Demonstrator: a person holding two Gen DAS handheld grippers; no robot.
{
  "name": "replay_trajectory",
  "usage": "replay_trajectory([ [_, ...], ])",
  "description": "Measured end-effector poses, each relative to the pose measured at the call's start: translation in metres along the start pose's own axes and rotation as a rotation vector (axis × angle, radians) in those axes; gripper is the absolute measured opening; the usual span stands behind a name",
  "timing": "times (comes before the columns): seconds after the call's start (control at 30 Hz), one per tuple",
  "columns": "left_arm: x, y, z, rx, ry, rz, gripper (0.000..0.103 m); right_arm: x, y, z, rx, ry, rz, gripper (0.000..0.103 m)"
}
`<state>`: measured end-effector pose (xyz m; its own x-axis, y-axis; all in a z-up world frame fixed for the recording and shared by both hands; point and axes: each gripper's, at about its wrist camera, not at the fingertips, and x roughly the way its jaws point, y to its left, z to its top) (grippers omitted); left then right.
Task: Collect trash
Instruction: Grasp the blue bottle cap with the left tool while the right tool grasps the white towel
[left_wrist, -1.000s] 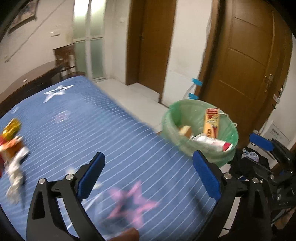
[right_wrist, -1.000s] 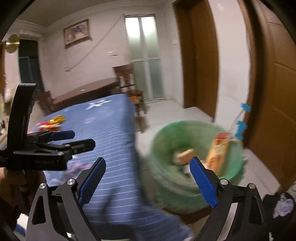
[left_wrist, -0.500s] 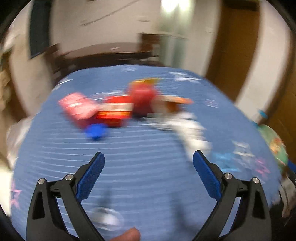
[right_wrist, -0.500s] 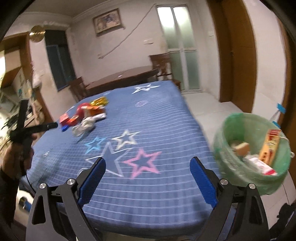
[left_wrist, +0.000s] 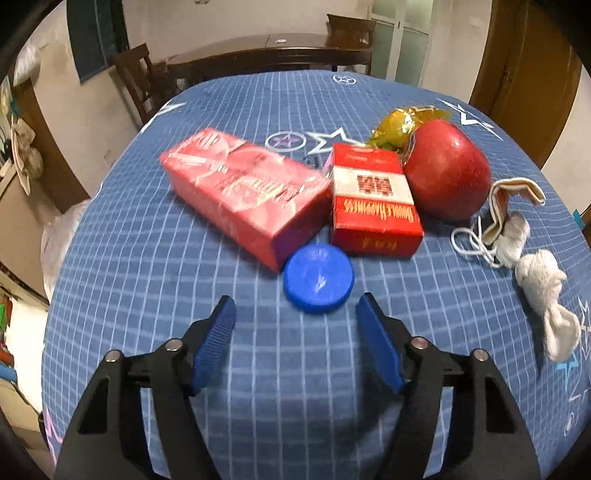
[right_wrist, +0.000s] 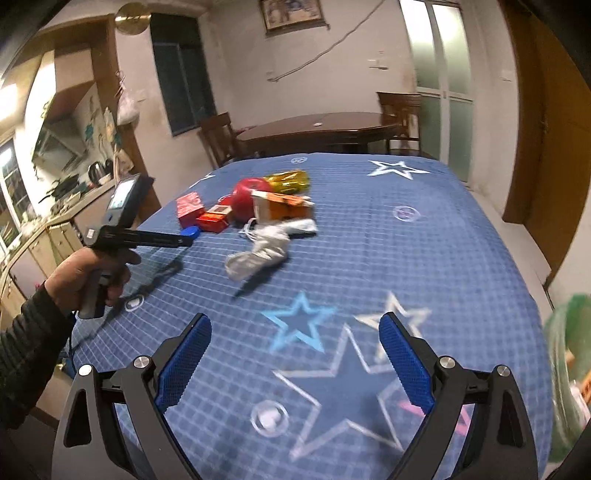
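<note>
My left gripper (left_wrist: 295, 308) is open and empty, just in front of a blue bottle cap (left_wrist: 318, 279) on the blue star tablecloth (left_wrist: 258, 406). Behind the cap lie a pink-red carton (left_wrist: 243, 192), a red cigarette pack (left_wrist: 373, 201), a red apple (left_wrist: 445, 171), a gold wrapper (left_wrist: 402, 123) and crumpled white tissue (left_wrist: 543, 284). My right gripper (right_wrist: 295, 328) is open and empty over the near part of the table; the trash pile (right_wrist: 258, 206) and the left gripper (right_wrist: 184, 242) lie ahead at its left.
The green-lined trash bin (right_wrist: 569, 376) shows at the right edge of the right wrist view, beside the table. A dark wooden table (right_wrist: 317, 129) and chairs stand behind. White earphone cord (left_wrist: 472, 245) lies by the tissue. An orange box (right_wrist: 286, 206) lies in the pile.
My left gripper swung from the bin to the trash pile and closed in on the blue cap. My right gripper turned from the bin toward the table.
</note>
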<state>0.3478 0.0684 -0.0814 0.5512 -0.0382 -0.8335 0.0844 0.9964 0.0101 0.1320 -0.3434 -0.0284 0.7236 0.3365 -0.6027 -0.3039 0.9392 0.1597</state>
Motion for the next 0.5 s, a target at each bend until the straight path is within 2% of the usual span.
replay_trajectory([
  [0.07, 0.003, -0.004, 0.005, 0.011, -0.017, -0.003, 0.057, 0.014, 0.007, 0.009, -0.001, 0.014, 0.015, 0.092],
  [0.13, 0.003, -0.015, 0.006, 0.026, -0.024, -0.014, 0.038, 0.032, 0.014, 0.019, -0.002, 0.036, 0.034, 0.091],
  [0.27, -0.002, -0.019, -0.002, 0.039, -0.049, -0.019, 0.038, 0.073, 0.022, 0.039, 0.007, 0.096, 0.046, 0.073],
  [0.5, -0.025, -0.02, -0.024, 0.013, -0.08, -0.081, 0.038, 0.148, 0.038, 0.066, 0.015, 0.191, 0.028, 0.07],
])
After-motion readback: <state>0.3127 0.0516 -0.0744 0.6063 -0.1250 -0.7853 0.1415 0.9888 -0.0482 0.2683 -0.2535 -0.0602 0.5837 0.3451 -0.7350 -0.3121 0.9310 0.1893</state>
